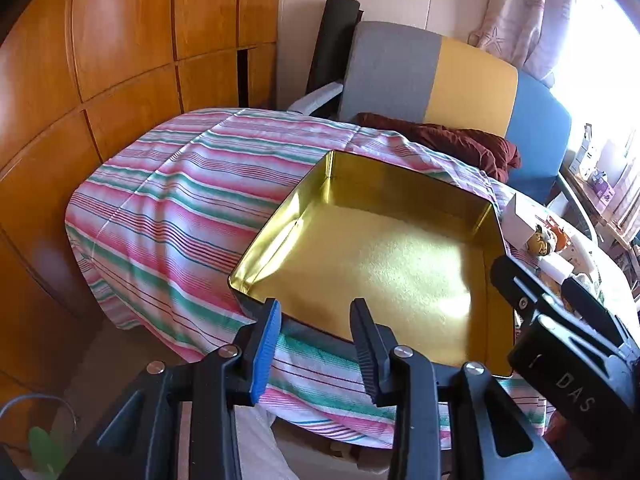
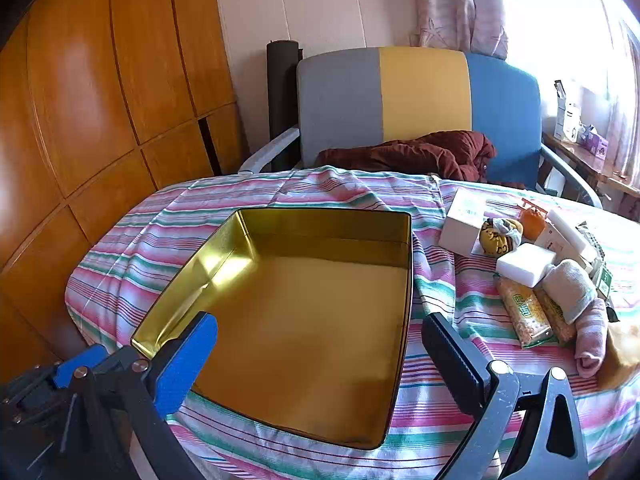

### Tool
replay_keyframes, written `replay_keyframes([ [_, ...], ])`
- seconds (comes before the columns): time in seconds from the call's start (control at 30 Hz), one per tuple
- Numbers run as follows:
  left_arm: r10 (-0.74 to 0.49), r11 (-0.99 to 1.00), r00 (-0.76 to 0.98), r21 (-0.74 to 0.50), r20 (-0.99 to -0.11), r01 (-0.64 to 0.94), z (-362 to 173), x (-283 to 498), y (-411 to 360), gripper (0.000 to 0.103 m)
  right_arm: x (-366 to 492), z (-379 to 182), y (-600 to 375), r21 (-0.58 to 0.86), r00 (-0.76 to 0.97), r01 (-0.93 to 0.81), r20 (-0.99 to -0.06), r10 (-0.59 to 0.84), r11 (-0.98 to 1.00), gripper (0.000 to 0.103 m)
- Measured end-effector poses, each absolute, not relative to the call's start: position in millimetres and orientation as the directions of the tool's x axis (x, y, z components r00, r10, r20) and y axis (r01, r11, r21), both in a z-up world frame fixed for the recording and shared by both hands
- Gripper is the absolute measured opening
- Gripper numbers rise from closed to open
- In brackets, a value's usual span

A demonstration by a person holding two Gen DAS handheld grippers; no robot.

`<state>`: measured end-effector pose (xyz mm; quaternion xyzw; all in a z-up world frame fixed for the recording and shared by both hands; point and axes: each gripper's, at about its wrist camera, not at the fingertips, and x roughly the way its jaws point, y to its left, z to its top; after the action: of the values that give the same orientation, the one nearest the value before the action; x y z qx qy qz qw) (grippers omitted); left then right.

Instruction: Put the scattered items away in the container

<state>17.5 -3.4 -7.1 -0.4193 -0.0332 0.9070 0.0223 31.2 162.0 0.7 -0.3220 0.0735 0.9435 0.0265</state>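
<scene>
**Empty gold tin ahead of both tongs, loose items off to the right**

Two hand-held tongs point down at a table draped in a striped cloth (image 2: pixel 248 196). The left gripper (image 1: pixel 316 356) has its jaws set narrow with nothing between them; it hovers over the near edge of the tin. The right gripper (image 2: pixel 320 364) stands spread as wide as it goes, also empty, its two fingers straddling the tin's near right corner.

The gold tin (image 2: pixel 404 304), an open rectangular container, lies directly ahead of both tongs and holds nothing yet. Its walls look thin, stiff and glossy, so likely light and prone to sliding on the cloth if knocked.

Beyond the right gripper's right finger lies the pile to be tidied: a white box (image 2: pixel 460 220), a yellow plush toy (image 2: pixel 498 238), a white block (image 2: pixel 524 266), a snack packet (image 2: pixel 524 314), a rolled grey cloth (image 2: pixel 568 288) and a rolled pink cloth (image 2: pixel 590 336). The cloths and toy look soft and forgiving; pinch them across the middle. The box and block are rigid and probably light; take them across their shorter sides. The packet seems crinkly, slippery and crushable, so grip gently near an edge.
</scene>
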Motion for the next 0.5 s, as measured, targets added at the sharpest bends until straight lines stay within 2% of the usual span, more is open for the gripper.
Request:
replay_keyframes([
  [0.1, 0.074, -0.996, -0.662, -0.084, -0.746, -0.017, -7.2, 18.9, -2.8, 0.033, 32.3, 2.6, 163.3, 0.161, -0.807, -0.066, -0.589, -0.043, -0.985, 0.103],
  [0.23, 0.100, -0.993, -0.687, -0.120, -0.720, -0.018, -5.9, 20.5, -3.7, 0.033, 22.3, -5.2, 165.9, 0.208, -0.770, -0.039, -0.629, -0.103, -0.977, 0.103],
  [0.33, 0.138, -0.987, -0.667, -0.156, -0.732, -0.033, -10.0, 18.9, -5.9, 0.030, 20.3, -11.1, 167.6, 0.227, -0.755, -0.044, -0.645, -0.117, -0.973, 0.103],
  [0.5, 0.140, -0.988, -0.609, -0.150, -0.781, -0.035, -19.8, 15.3, -6.7, 0.031, 19.7, -10.0, 158.5, 0.123, -0.747, -0.047, -0.664, -0.048, -0.991, 0.103],
])
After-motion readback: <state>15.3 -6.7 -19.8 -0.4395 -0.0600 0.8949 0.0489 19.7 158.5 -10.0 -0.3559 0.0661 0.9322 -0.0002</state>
